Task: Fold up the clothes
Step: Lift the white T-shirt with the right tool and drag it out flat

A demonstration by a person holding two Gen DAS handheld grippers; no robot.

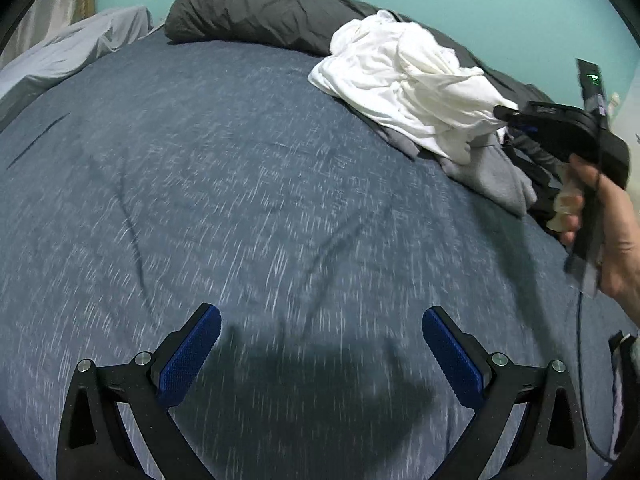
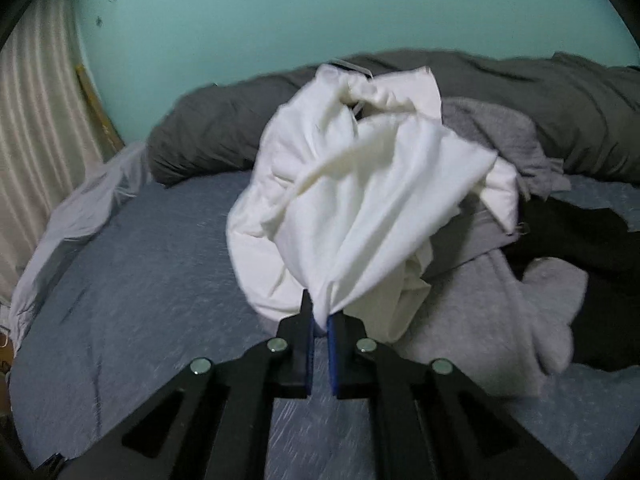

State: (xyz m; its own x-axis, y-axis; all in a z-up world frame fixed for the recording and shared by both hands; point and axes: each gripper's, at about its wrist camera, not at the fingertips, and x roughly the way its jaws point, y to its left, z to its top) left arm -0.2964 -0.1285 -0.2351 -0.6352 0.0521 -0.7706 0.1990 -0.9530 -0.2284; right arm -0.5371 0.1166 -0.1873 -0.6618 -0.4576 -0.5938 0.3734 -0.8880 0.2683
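The right gripper (image 2: 319,326) had pinched a bunched edge of the soft, light, floppy white garment (image 2: 352,184), while the left gripper (image 1: 320,344) gaped wide, holding nothing.

free: blue bedspread (image 1: 240,200) bare from 6 to 11 o'clock | blocked: clothes pile (image 1: 440,120) at 2 o'clock, dark duvet roll (image 1: 248,12) at 12

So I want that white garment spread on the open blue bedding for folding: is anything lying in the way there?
Nothing visible does. The right gripper is shut on the white garment, and the blue bedding in front of the open left gripper lies bare. The grey clothes sit beside and under the garment.
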